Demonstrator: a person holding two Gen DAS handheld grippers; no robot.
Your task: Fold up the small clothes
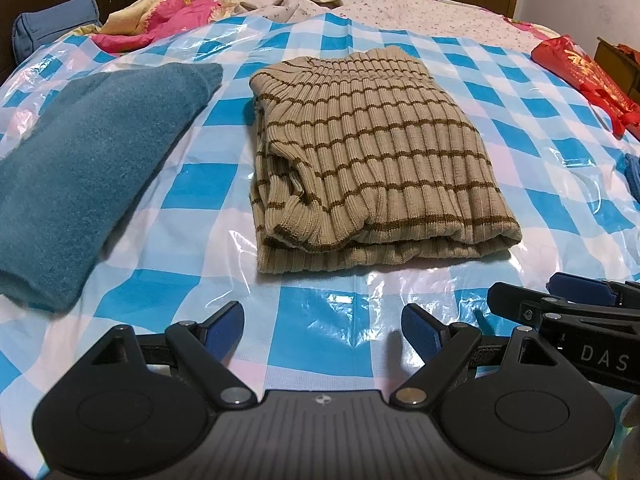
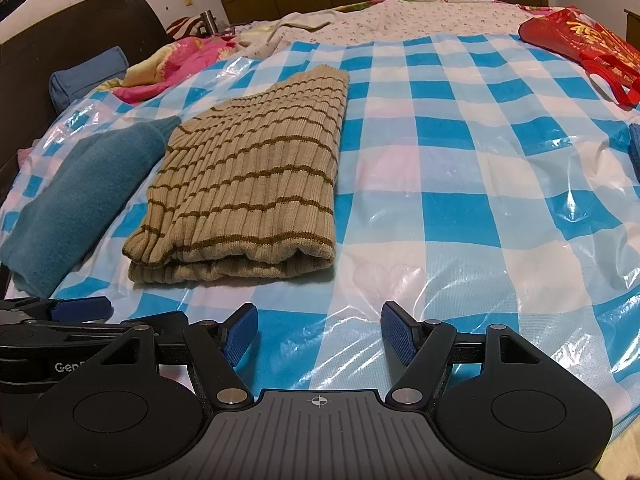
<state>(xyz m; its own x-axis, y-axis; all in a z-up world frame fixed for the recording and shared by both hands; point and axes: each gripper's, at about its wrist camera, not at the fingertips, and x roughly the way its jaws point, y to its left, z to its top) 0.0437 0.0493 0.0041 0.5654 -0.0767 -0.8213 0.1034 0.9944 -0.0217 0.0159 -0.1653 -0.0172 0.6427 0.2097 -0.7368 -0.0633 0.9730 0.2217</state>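
Note:
A beige ribbed sweater with brown stripes lies folded into a thick rectangle on the blue-and-white checked plastic sheet. To its left rests a folded teal garment. My left gripper hovers open just in front of the sweater's near edge, nothing between its blue pads. My right gripper is open too, near the sheet's front, right of the sweater's front corner. Each gripper shows at the edge of the other's view.
A red bag lies at the far right. Pink and floral bedding is bunched at the back left beside a blue cushion. A dark headboard stands left. A blue cloth edge peeks in at right.

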